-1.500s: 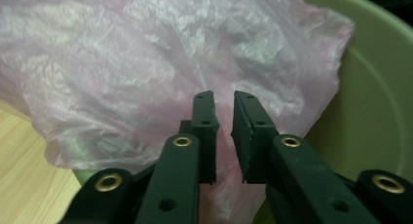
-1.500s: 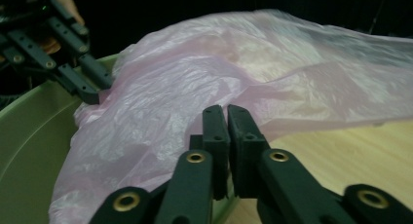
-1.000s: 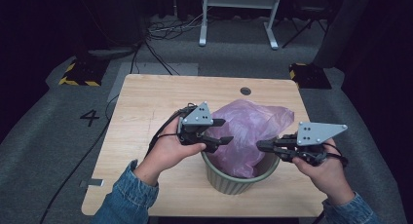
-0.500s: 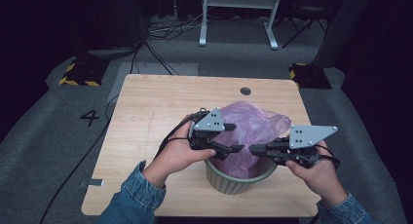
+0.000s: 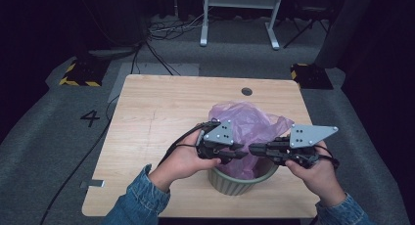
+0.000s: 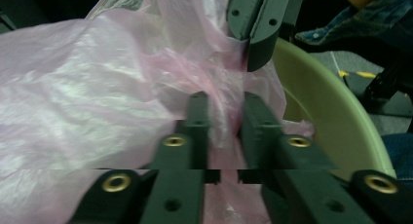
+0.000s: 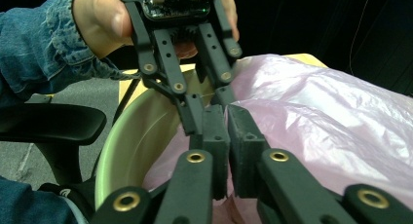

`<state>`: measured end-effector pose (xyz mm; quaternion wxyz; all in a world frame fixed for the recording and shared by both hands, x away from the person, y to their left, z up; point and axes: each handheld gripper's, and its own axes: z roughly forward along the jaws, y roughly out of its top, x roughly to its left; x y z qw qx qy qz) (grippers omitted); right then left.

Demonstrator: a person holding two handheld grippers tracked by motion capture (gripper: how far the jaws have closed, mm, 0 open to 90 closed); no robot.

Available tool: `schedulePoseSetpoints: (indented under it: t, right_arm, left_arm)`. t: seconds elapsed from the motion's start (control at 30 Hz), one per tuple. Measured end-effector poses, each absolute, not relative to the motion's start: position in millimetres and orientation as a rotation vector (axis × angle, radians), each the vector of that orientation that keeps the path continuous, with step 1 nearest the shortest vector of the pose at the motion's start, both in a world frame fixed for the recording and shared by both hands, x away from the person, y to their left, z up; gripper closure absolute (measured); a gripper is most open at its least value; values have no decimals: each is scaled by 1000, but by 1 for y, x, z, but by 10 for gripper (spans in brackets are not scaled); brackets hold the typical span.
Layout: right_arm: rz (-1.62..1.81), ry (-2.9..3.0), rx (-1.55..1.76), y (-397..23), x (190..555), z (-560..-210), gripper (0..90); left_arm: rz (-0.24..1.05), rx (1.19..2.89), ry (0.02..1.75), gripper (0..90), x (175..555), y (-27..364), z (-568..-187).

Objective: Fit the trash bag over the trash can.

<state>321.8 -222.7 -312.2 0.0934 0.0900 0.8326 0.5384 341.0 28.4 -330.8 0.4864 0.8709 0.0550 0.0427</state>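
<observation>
We have the pink plastic bag (image 5: 247,127) bunched in the green bin (image 5: 235,182) at six o'clock on the worktop (image 5: 161,117). It is light, limp and slippery, so we pinch gathered film. The left gripper (image 5: 241,153) has just been closing on a fold; the right gripper (image 5: 253,148) clamps the film beside it.

A: Any way into the green bin (image 5: 230,185)?
B: Hardly; the pink bag (image 5: 249,124) billows over its mouth, and both hand-held grippers meet above it.
A: Around the bin?
B: The counter (image 5: 161,112) beyond and left lies bare.
</observation>
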Motion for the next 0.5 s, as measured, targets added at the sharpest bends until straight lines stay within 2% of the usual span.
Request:
schedulePoseSetpoints:
  t: [0.2, 0.27, 0.43, 0.5]
  right_arm:
    - [1629, 2426, 390, -237, 326, -309, 583]
    - [1661, 2391, 454, -246, 327, -306, 538]
    - [1618, 2213, 663, -271, 337, -298, 360]
    - [1583, 2170, 714, -276, 341, -298, 324]
  left_arm:
    - [88, 2134, 158, 876, 342, 32, -334]
    - [81, 2128, 163, 877, 342, 33, -334]
    - [70, 2136, 161, 877, 342, 32, -334]
    - [66, 2138, 161, 876, 342, 32, -334]
